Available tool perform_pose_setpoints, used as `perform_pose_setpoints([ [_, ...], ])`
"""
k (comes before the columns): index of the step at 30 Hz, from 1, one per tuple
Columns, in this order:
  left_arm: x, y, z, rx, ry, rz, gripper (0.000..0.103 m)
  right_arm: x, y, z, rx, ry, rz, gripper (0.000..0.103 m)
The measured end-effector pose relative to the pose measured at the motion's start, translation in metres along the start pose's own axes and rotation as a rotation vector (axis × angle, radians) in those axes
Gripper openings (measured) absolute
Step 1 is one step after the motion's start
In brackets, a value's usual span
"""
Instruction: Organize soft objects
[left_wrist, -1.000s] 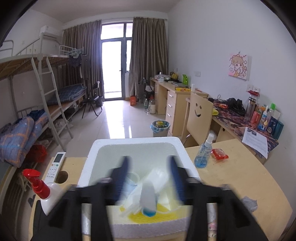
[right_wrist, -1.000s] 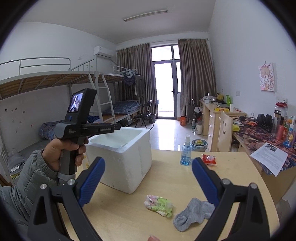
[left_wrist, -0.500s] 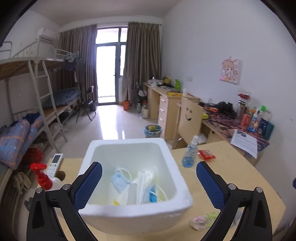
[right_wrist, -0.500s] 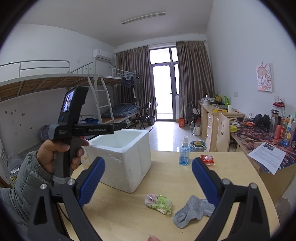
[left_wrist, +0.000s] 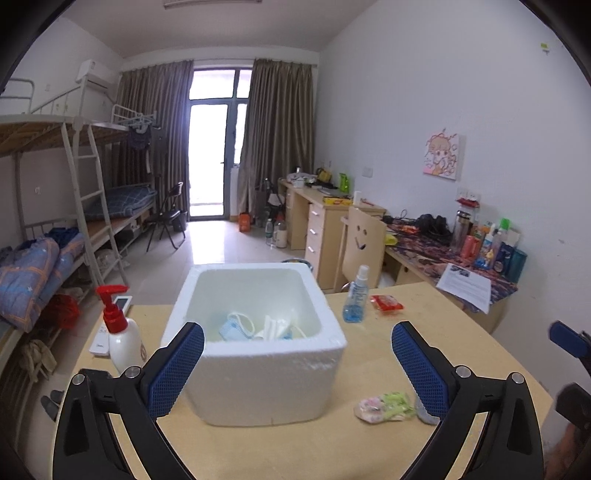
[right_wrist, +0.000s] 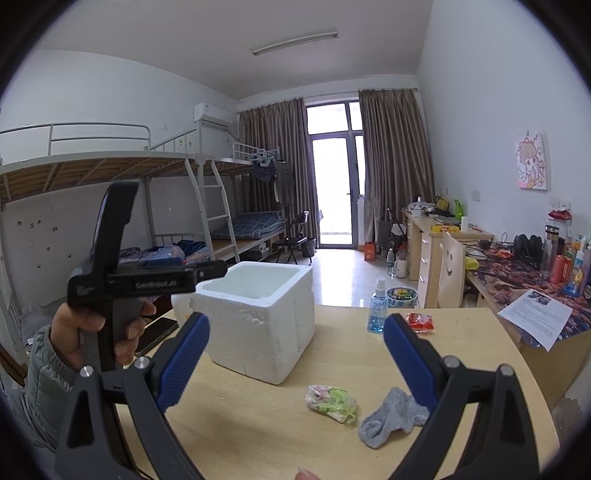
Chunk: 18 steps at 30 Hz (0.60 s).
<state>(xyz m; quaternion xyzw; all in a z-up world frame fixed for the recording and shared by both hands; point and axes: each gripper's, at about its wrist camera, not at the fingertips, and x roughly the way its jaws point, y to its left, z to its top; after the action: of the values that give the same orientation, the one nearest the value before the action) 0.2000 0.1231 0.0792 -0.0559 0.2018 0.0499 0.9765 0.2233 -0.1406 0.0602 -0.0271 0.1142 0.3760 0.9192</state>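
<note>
Left tongs (left_wrist: 297, 360) had just dropped the face masks (left_wrist: 258, 326) into the foam box (left_wrist: 258, 373) and backed off, gaping empty — right tongs (right_wrist: 295, 356) also wide, empty, so grey sock (right_wrist: 391, 417) and crumpled wrapper (right_wrist: 330, 402) on the worktop (right_wrist: 258, 435) looked next.

The left hand-held gripper (left_wrist: 297, 363) fills the lower part of the left wrist view, jaws spread wide with nothing between the blue pads. At the left of the right wrist view, a hand (right_wrist: 98, 330) in a grey sleeve grips its handle. The right hand-held gripper (right_wrist: 295, 360) likewise gapes empty, lower centre.
</note>
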Motion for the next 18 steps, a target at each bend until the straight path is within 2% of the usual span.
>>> perform_pose_setpoints([
  [3,-0.014,-0.003,-0.005,-0.008,-0.008,-0.024,0.102,-0.003,0.003,0.000,0.008,-0.002,0.002,0.100],
  [18,-0.084,-0.016,-0.043,0.019,-0.090,-0.050,0.102,-0.036,0.025,-0.012,-0.014,-0.030,0.003,0.102],
])
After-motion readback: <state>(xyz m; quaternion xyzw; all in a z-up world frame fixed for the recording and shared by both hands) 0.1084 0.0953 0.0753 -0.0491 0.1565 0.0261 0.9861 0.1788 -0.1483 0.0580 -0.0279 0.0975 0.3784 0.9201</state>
